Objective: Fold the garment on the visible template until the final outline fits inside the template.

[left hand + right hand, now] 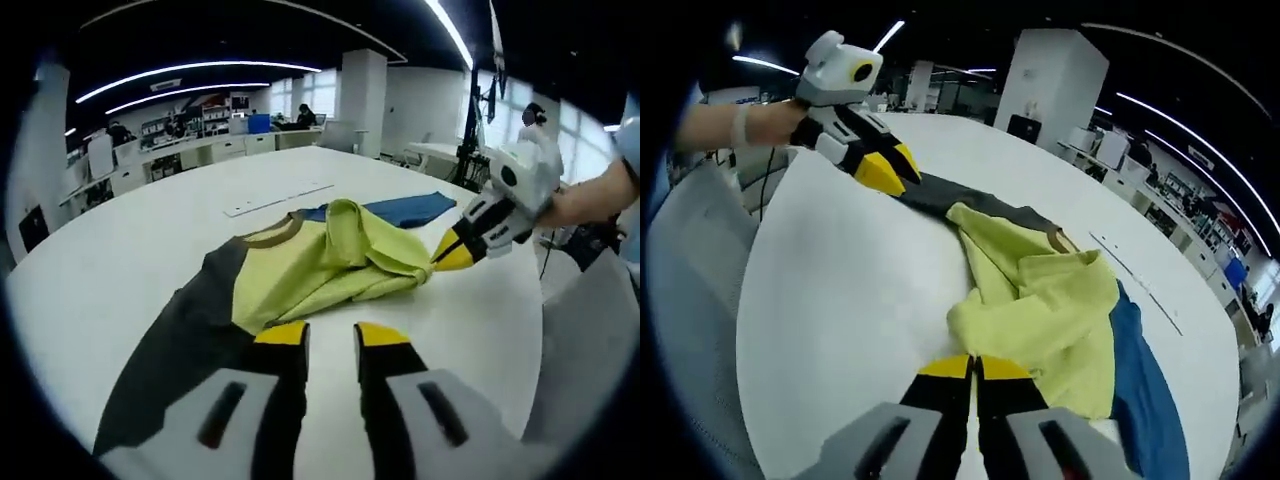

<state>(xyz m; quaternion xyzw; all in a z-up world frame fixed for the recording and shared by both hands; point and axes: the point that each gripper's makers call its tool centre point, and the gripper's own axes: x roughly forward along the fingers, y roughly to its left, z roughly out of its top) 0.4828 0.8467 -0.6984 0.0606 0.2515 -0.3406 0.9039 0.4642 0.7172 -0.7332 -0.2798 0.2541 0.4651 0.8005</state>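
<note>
While the garment [300, 265] lies rumpled at the middle of the white desk [120, 250], folding looks barely begun: yellow-green cloth is bunched over the grey and blue panels, and no neat outline shows. A pale strip [277, 199], perhaps template marking, lies at 12 o'clock beyond it. The left gripper [331, 334] hovers at 6 o'clock, fingers apart and empty. The right gripper [974, 367] has its fingers closed, seemingly pinching a yellow-green edge. No containers appear. Smoothing and every fold seemingly remain.
</note>
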